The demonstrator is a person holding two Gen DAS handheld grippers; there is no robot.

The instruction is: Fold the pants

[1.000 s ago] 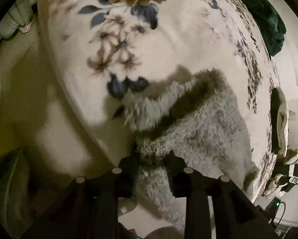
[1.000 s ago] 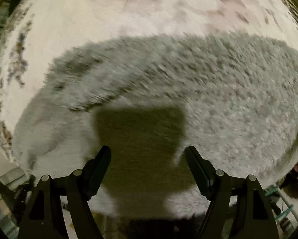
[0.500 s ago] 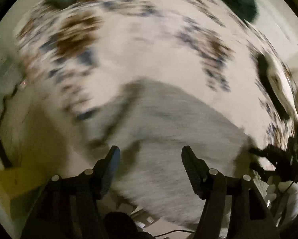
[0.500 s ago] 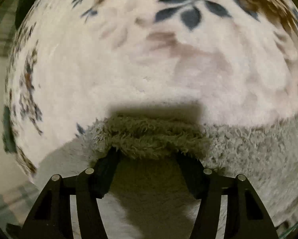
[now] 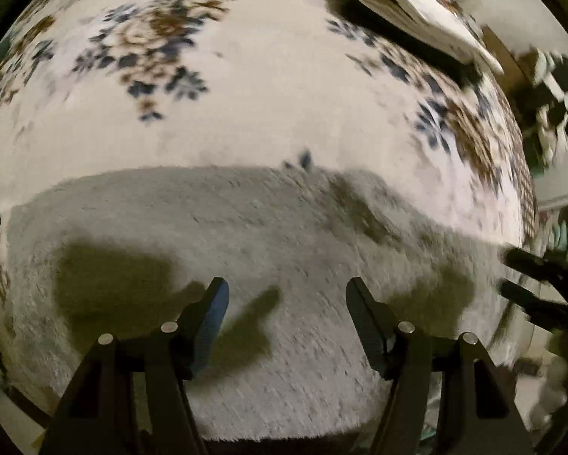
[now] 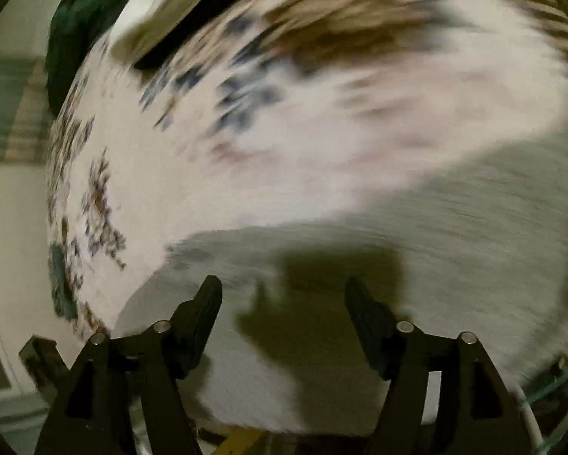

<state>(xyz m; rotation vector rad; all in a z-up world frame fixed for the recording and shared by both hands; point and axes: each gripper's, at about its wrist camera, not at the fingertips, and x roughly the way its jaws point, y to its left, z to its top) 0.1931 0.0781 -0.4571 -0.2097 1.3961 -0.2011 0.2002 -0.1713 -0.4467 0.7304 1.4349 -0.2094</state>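
Both grippers hover empty over the pants.

Your left gripper (image 5: 284, 299) and right gripper (image 6: 282, 299) both have jaws apart, gripping nothing, above the fuzzy grey pants (image 5: 246, 235) that lie flat on the floral blanket (image 5: 246, 113). Near the blanket's far edge lies a pale folded thing (image 5: 416, 11). The pile is thick and slippery-looking: pinch too shallow and you may catch only one layer, so the fold drags crooked or slips out.
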